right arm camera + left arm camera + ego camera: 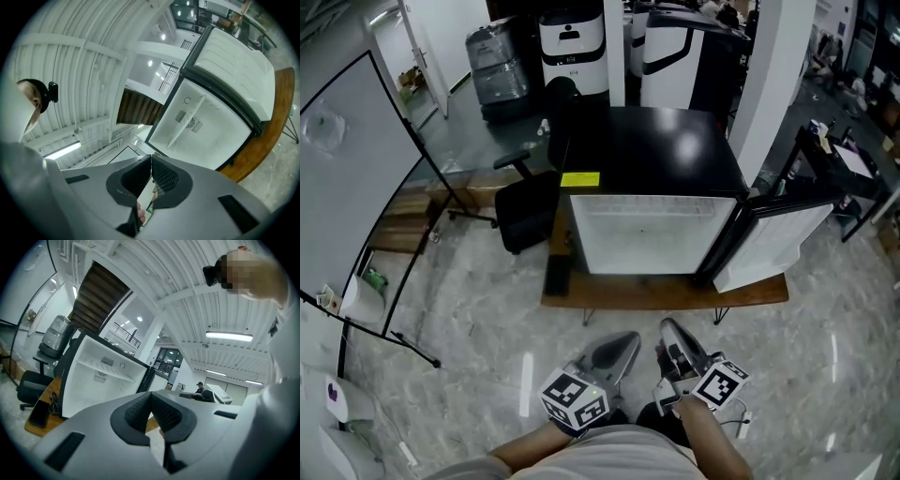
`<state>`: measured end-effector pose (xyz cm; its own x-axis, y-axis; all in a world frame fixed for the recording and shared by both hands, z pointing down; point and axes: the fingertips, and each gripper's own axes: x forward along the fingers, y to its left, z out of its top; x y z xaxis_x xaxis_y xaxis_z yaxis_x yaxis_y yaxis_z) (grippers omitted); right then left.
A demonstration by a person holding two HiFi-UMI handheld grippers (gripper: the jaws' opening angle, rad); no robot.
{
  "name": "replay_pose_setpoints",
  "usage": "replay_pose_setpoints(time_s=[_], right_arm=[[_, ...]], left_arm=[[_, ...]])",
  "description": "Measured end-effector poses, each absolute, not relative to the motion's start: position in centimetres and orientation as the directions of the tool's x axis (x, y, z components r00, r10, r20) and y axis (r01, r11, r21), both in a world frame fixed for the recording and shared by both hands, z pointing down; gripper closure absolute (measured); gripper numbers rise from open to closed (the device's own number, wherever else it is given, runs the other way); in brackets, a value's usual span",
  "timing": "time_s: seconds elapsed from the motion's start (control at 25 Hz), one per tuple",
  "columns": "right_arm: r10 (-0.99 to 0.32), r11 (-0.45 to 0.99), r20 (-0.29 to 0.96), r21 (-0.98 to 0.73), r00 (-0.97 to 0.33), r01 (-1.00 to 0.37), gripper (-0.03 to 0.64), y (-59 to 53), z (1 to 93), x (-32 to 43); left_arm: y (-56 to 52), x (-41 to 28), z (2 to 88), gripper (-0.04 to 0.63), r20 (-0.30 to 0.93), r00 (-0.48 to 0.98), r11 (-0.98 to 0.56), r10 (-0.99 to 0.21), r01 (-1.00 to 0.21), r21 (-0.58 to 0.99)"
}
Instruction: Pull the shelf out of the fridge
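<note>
A small black fridge point(675, 150) stands on a low wooden table point(666, 292), its door point(773, 246) swung open to the right. The white inside holds one thin white shelf point(105, 369), which also shows in the right gripper view as the shelf point(186, 123). My left gripper point(620, 351) and right gripper point(674, 341) hang close to my body, well short of the fridge, and both point toward it. The left gripper point(151, 397) is shut with nothing between its pads. The right gripper point(151, 160) is shut too, and empty.
A black office chair point(525, 212) sits left of the fridge. A whiteboard on a stand point(347, 178) leans at the far left. A dark flat object point(556, 275) lies on the table's left end. Marble floor separates me from the table.
</note>
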<state>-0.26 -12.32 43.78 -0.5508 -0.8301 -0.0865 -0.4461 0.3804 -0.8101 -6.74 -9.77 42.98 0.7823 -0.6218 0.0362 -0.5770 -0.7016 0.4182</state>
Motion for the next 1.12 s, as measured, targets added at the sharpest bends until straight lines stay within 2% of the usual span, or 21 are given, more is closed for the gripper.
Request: replay_pose_setpoints(time_s=[0.52, 0.88, 1.0, 1.12], right_arm=[[-0.885, 0.306, -0.207, -0.934, -0.417, -0.184, 0.594, -24.5, 44.9, 3.0], [-0.927, 0.214, -0.156, -0.967, -0.340, -0.139, 0.586, -34.2, 48.8, 6.0], [-0.929, 0.207, -0.164, -0.973, -0.332, -0.099, 0.537, -36.3, 49.7, 6.4], [-0.928, 0.204, -0.163, -0.975, -0.335, -0.091, 0.518, -37.8, 50.2, 6.4]], left_arm=[[-17.3, -7.3, 43.6, 0.589, 0.056, 0.760, -0.669, -0.648, -0.603, 0.434], [-23.0, -7.2, 44.1, 0.589, 0.102, 0.713, -0.614, -0.694, -0.660, 0.433], [-24.1, -7.4, 44.5, 0.589, 0.120, 0.697, -0.595, -0.707, -0.677, 0.432], [-24.9, -7.6, 44.8, 0.589, 0.133, 0.681, -0.576, -0.720, -0.693, 0.434]])
